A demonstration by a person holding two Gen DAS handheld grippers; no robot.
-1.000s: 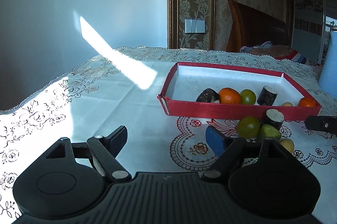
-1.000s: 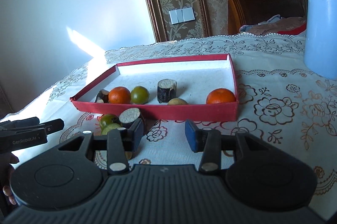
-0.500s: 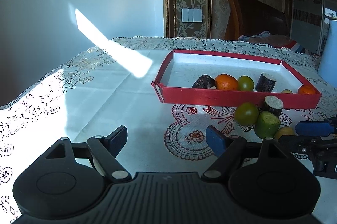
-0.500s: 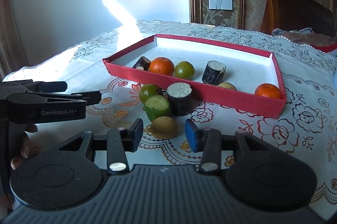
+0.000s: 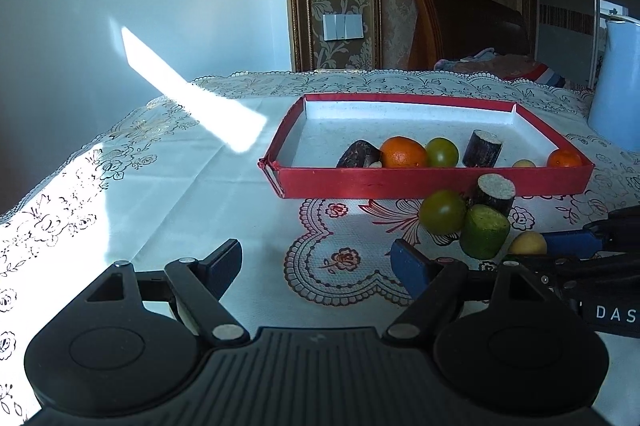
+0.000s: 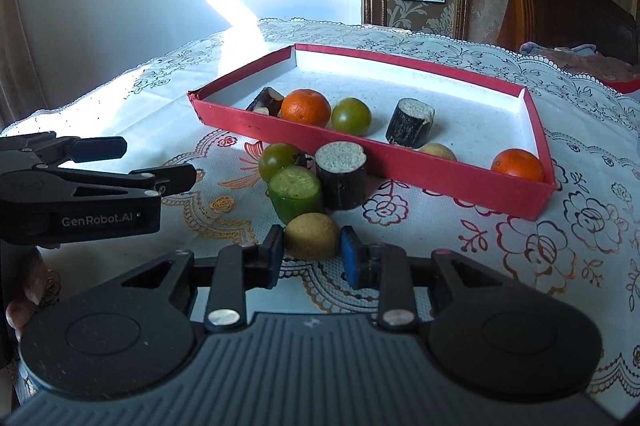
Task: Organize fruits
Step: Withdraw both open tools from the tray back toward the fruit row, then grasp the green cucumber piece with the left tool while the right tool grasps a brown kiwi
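Observation:
On the lace tablecloth in front of the red tray (image 6: 400, 157) lie a green tomato (image 6: 280, 159), a green cut cylinder (image 6: 296, 191), a dark cut cylinder (image 6: 342, 173) and a yellow-brown fruit (image 6: 311, 236). My right gripper (image 6: 312, 246) is shut on that yellow-brown fruit, a pad against each side. The tray holds two oranges (image 6: 306, 107), a green tomato (image 6: 351, 115), dark pieces and a small yellow fruit. My left gripper (image 5: 318, 258) stands open over bare cloth, left of the pile. The left wrist view shows the yellow-brown fruit (image 5: 527, 242) between the right gripper's blue pads.
A pale blue jug (image 5: 618, 85) stands at the table's far right. A wooden chair back (image 5: 460, 21) rises behind the table. The table's edge (image 5: 48, 181) runs along the left. A person's hand (image 6: 24, 290) holds the left gripper's body.
The right gripper moved forward onto the yellow-brown fruit and its jaws closed on it. The left gripper stayed nearly still and open.

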